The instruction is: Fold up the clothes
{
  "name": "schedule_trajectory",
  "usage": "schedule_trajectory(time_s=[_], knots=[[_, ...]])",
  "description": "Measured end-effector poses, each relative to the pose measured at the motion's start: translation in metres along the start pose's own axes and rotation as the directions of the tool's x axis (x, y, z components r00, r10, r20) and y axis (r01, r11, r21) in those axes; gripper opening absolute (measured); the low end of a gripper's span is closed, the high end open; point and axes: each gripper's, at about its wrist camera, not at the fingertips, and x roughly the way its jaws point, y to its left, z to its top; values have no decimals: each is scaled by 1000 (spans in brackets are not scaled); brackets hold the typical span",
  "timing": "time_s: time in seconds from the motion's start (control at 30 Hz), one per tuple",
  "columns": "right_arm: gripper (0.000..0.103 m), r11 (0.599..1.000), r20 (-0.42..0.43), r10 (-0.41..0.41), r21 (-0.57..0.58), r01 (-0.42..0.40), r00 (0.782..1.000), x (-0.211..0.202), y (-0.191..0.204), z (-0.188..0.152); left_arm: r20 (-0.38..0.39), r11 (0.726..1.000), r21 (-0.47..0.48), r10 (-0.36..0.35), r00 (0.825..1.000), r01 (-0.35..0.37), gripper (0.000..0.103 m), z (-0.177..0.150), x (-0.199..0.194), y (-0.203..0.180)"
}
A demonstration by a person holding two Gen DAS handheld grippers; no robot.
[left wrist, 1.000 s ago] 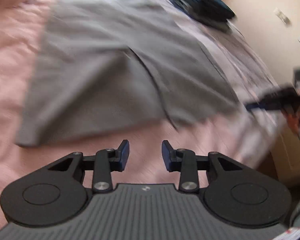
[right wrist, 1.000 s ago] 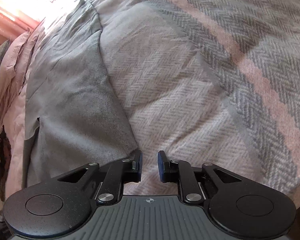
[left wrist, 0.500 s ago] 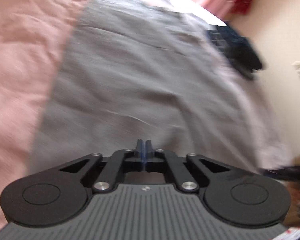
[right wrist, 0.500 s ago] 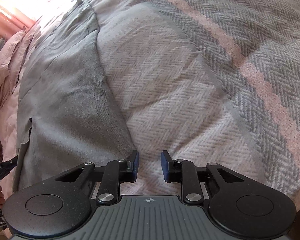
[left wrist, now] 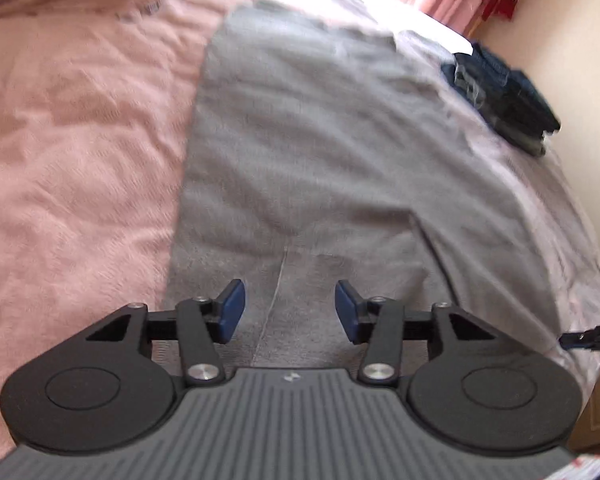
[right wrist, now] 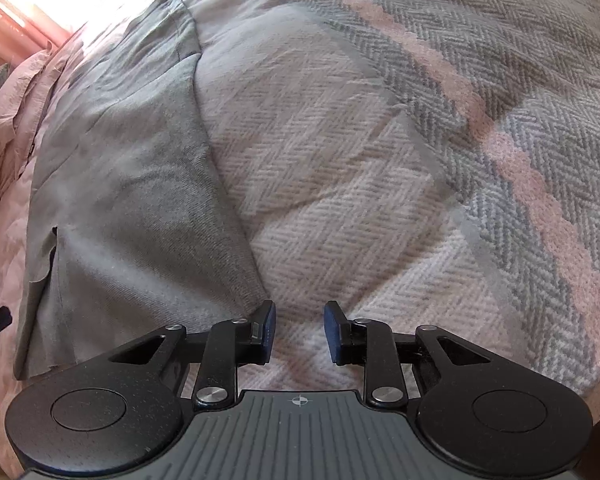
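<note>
Left wrist view: a dark folded pile (left wrist: 504, 92) sits far off by the wall, on a herringbone blanket (right wrist: 380, 152). The grey garment (left wrist: 320, 152) lies flat across it, directly under the left gripper (left wrist: 286, 310), whose jaws have just been opening with nothing between them. The right gripper (right wrist: 299, 330), also just opening and empty, hangs beside the garment's corner.

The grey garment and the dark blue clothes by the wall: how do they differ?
The grey garment lies spread out flat across the bed; the dark blue clothes sit in a compact stack near the wall. The grey garment covers far more of the bed than the dark blue clothes. Both rest on the same bed.
</note>
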Motion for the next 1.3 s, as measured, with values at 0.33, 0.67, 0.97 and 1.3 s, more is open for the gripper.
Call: schedule_trajectory(time_s=[0.33,0.67,0.97,1.3], knots=[[25,1000,-6,0,-16,0,1000,1,1,0,44,971,236,-44,998,32,0,-61,-31,-63],[36,996,41,33,-81,-30,999,-12,10,4,54,997,11,-80,995,79,27,-71,-79,-16],[60,962,49,266,-78,-262,963,20,-7,26,2,942,-336,-11,1000,11,44,-48,-30,86],[4,886,-87,462,4,-463,883,50,-4,40,2,969,-248,0,1000,1,1,-53,-44,59]])
